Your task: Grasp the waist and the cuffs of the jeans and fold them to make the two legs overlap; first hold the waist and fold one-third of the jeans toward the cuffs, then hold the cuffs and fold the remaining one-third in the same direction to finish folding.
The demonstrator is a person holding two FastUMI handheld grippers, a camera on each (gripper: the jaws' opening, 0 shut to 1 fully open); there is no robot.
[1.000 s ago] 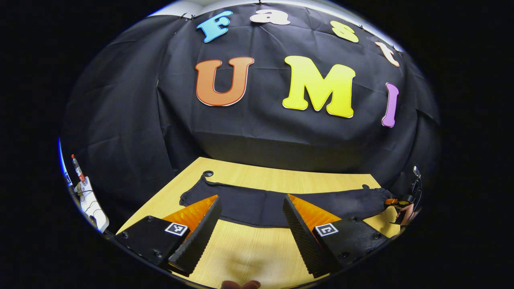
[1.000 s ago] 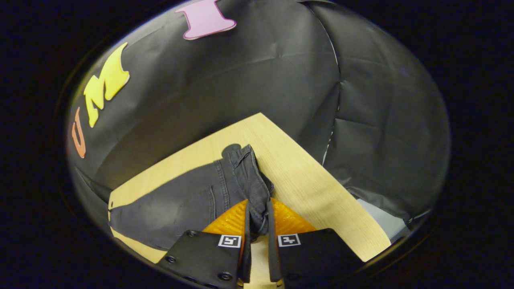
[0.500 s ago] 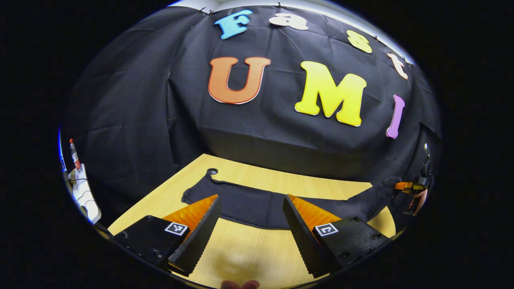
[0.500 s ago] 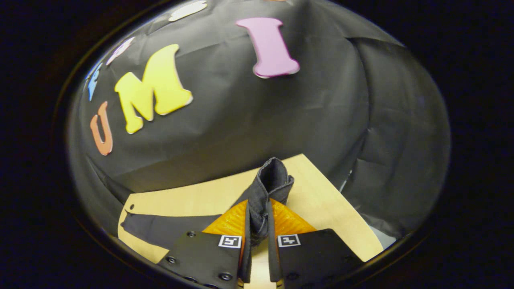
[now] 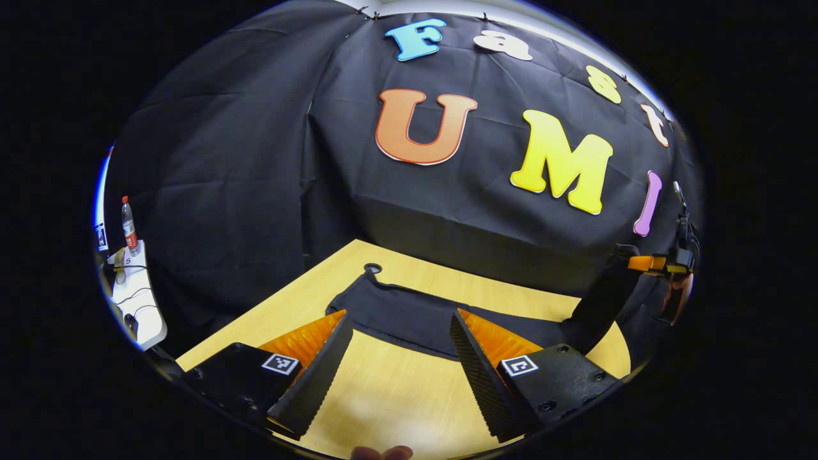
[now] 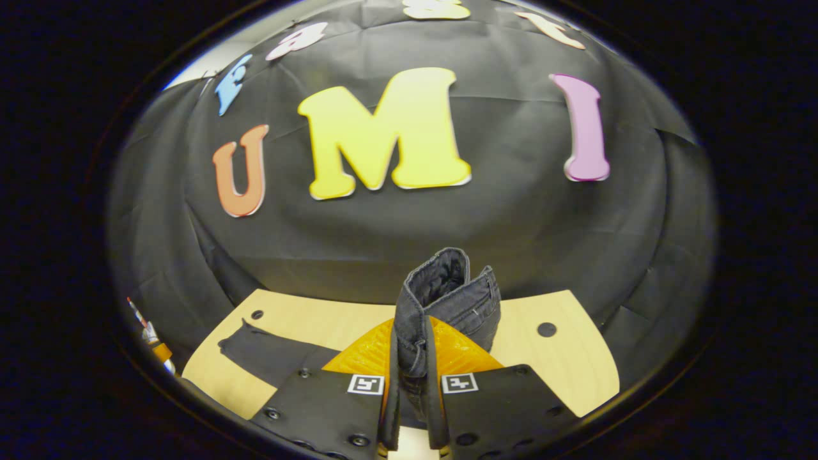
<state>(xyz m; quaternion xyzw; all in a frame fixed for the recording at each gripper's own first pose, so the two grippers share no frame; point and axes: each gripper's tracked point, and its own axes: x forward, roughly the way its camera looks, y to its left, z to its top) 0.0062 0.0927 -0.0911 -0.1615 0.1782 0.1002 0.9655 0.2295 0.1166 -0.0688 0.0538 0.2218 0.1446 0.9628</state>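
Dark jeans [image 5: 409,313] lie lengthwise across the wooden table [image 5: 396,396], legs flat. My left gripper [image 5: 399,316] hovers open just in front of the leg part, with nothing between its fingers. At the far right of the left gripper view the other gripper [image 5: 645,262] holds the waist end [image 5: 594,306] up off the table. In the right gripper view my right gripper [image 6: 412,322] is shut on the bunched waist [image 6: 447,287], which stands up above its fingers. The cuff end [image 6: 268,348] still rests on the table [image 6: 549,364].
A white stand [image 5: 137,306] with a bottle [image 5: 128,223] sits off the table's left side. The tabletop has round holes [image 6: 546,329] near its back corners [image 5: 372,268]. Black cloth walls close in behind the table. A fingertip [image 5: 383,452] shows at the bottom edge.
The right gripper has lifted the waist off the table and swung to face the back wall. The left gripper stayed open and drifted slightly left.
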